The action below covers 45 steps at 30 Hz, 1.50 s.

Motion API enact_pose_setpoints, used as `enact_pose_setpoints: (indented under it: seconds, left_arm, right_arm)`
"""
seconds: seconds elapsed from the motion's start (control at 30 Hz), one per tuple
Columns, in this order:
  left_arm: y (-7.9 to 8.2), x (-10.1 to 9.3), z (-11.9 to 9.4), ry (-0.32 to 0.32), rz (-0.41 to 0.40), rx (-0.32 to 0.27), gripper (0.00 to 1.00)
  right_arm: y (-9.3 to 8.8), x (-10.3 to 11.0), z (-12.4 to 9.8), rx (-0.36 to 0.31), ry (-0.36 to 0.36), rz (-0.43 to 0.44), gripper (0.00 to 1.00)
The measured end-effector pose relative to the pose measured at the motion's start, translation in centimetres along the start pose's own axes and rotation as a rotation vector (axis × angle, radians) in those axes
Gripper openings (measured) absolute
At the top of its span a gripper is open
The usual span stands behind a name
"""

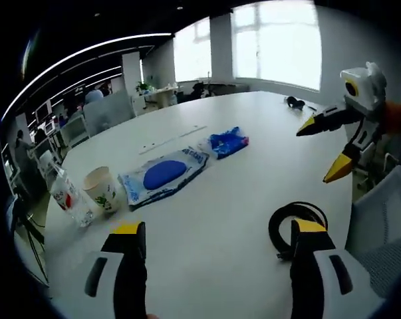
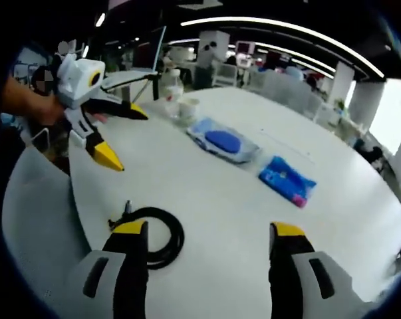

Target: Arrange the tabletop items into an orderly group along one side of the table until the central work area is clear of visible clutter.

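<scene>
Both tongs gape wide, holding nothing, poised over the coiled black cable [image 2: 153, 236] on the white table [image 1: 253, 159], likely choosing 1 thing to move.

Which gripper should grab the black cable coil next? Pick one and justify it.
Left. The black cable coil lies just beyond the left gripper, beside one jaw; both grippers are open and empty, the right gripper less close.

white tabletop [image 1: 253, 153]. black cable coil [image 1: 294, 224] lies flat near the close edge, looped in a ring. clear wipes pack [image 1: 163, 176] with blue oval label lies flat mid-table. smaller blue packet [image 1: 228, 141] just beyond it, slightly apart. far left: paper cup [image 1: 102, 189] upright, clear plastic bottle [image 1: 67, 193] with red label beside it, close together.
</scene>
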<state>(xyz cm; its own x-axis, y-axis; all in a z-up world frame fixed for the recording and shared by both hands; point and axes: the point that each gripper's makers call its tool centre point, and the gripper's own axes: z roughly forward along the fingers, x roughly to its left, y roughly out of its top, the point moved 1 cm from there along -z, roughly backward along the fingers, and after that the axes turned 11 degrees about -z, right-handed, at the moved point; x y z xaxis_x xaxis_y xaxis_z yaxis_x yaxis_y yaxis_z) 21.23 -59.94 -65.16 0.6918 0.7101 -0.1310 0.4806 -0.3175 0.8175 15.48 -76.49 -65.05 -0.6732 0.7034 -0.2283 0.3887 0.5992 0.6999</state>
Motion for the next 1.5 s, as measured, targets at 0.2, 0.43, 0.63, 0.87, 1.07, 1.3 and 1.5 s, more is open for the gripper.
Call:
enact_pose_setpoints:
  seconds: [0.2, 0.43, 0.63, 0.87, 1.07, 1.3, 1.5]
  left_arm:
    - [-0.8, -0.7, 1.3, -0.011, 0.037, 0.041, 0.83]
    - [-1.1, -1.9, 2.4, -0.026, 0.031, 0.047, 0.76]
    - [-1.6, -3.1, 3.3, -0.023, -0.035, 0.036, 0.72]
    - [-3.4, -4.1, 4.0, -0.053, 0.005, 0.102, 0.66]
    - [-4.8, -5.1, 4.4, -0.085, 0.011, 0.147, 0.54]
    - [-5.5, -6.1, 4.5, -0.105, 0.052, 0.174, 0.47]
    - [-6.1, -6.4, 4.9, -0.125, 0.039, 0.206, 0.38]
  right_arm:
    - [-0.4, 1.5, 1.0, 0.004, 0.057, -0.023, 0.63]
    - [-1.4, 2.8, 1.4, 0.014, 0.104, -0.032, 0.53]
    - [-2.2, 3.5, 2.1, 0.054, 0.166, -0.064, 0.46]
    - [-1.9, 4.3, 3.4, 0.071, 0.191, -0.06, 0.42]
    - [-3.7, 5.6, 4.0, 0.128, 0.201, -0.026, 0.35]
    - [-4.4, 6.1, 4.3, 0.15, 0.197, 0.016, 0.3]
    - [-4.8, 5.7, 4.5, 0.165, 0.18, 0.065, 0.29]
